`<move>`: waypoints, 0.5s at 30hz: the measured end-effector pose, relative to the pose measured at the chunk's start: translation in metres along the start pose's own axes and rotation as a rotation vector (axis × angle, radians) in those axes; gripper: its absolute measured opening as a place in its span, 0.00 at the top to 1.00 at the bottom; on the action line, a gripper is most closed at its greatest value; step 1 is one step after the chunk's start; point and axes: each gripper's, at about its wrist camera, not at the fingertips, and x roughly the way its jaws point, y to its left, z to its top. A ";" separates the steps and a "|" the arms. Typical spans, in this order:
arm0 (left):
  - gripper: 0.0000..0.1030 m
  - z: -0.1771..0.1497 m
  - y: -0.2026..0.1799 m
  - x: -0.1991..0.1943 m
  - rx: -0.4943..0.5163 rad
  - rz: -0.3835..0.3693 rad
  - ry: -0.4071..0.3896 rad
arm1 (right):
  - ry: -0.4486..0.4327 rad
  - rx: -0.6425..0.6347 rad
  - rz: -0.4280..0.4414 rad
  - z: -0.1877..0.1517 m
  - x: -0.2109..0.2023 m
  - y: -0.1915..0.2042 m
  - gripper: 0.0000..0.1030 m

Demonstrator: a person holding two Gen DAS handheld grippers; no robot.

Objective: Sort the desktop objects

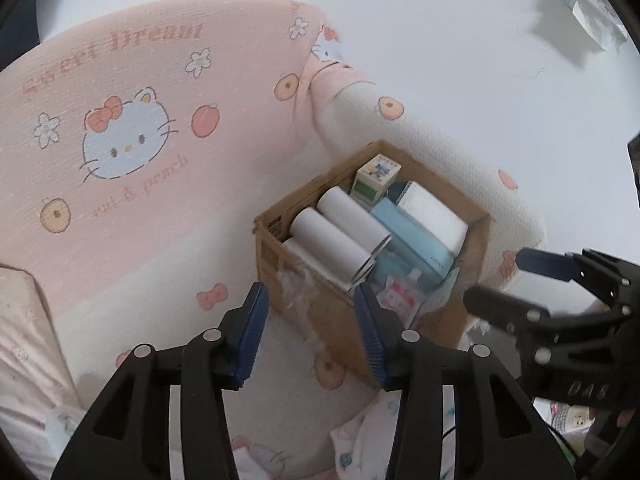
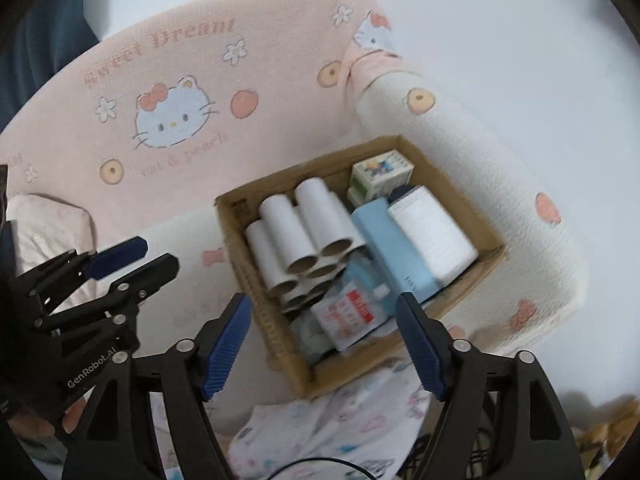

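An open brown cardboard box (image 2: pixel 456 184) sits on a pink cartoon-cat cushion (image 2: pixel 168 92), already packed with white cardboard tubes (image 2: pixel 304 232), a pale blue carton (image 2: pixel 390 240) and a red-and-white pouch (image 2: pixel 352 312). Above the box, the left gripper (image 1: pixel 310 328) and right gripper (image 2: pixel 324 340) hover spread and empty. Sorting looks nearly finished.

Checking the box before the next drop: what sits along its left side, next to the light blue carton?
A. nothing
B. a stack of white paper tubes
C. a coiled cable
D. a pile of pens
B: a stack of white paper tubes lies in the cardboard box, left of the light blue carton.
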 end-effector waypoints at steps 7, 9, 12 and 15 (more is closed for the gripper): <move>0.38 -0.006 -0.010 -0.009 0.001 0.029 0.083 | 0.032 -0.061 -0.114 -0.023 -0.012 0.017 0.27; 0.38 -0.008 -0.016 -0.009 -0.004 0.039 0.116 | 0.019 -0.069 -0.127 -0.027 -0.019 0.018 0.26; 0.38 -0.010 -0.025 -0.013 -0.004 0.057 0.123 | -0.003 -0.078 -0.158 -0.030 -0.029 0.015 0.25; 0.38 -0.011 -0.035 -0.020 0.018 0.074 0.106 | -0.011 -0.066 -0.180 -0.033 -0.038 0.009 0.22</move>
